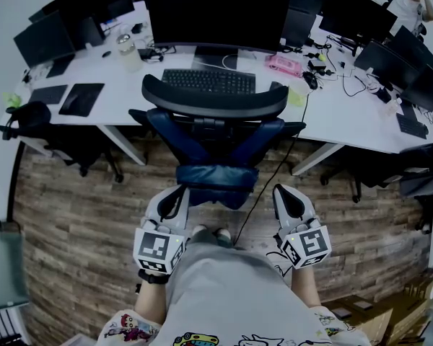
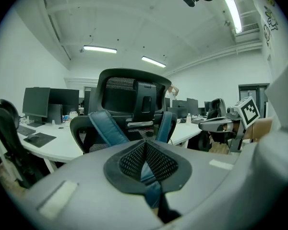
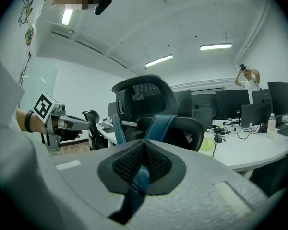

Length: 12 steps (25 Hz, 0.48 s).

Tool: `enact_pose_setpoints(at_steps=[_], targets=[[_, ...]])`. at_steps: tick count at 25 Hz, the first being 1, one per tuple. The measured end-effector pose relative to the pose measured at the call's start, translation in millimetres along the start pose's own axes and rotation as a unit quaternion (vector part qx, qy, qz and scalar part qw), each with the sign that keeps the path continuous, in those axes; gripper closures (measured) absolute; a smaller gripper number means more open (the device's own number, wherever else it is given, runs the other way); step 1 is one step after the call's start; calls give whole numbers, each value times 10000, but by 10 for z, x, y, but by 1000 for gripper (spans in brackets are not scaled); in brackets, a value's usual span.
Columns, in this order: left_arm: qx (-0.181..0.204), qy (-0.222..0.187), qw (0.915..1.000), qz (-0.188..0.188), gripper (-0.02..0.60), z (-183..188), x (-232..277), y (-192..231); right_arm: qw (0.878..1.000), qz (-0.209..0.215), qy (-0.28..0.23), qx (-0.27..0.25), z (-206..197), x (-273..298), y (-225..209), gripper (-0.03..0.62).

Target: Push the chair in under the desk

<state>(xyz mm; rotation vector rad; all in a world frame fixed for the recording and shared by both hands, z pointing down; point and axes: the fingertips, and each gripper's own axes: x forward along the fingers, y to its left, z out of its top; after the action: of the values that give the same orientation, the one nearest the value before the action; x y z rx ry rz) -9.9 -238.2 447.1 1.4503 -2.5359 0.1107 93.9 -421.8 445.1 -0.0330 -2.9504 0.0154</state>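
An office chair [image 1: 215, 101] with a black curved back and blue struts stands with its back toward me, its seat partly beneath the white desk [image 1: 339, 117]. My left gripper [image 1: 179, 192] and right gripper [image 1: 281, 192] hang low behind the chair, on either side of its blue lumbar pad [image 1: 216, 177]. Both are shut and hold nothing. In the left gripper view the shut jaws [image 2: 145, 150] point at the chair back [image 2: 129, 97], a little way ahead. The right gripper view shows the same, with shut jaws [image 3: 144, 150] facing the chair [image 3: 146, 99].
Monitors [image 1: 216, 13], a keyboard [image 1: 208, 81], a bottle [image 1: 126, 49] and a pink item [image 1: 284, 65] crowd the desk. A black cable [image 1: 274, 171] drops from the desk to the wood floor. Other chairs stand at left [image 1: 29, 117] and right [image 1: 418, 168]. A person [image 1: 411, 2] stands at the far right.
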Motion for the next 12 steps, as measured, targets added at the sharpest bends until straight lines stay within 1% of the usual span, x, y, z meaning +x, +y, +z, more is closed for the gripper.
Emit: enact_pose_setpoints(at_steps=[12], targets=[[16,32,10000,-4,572,-23,-1,53,10000,10,86,39,-39,45,42,594]])
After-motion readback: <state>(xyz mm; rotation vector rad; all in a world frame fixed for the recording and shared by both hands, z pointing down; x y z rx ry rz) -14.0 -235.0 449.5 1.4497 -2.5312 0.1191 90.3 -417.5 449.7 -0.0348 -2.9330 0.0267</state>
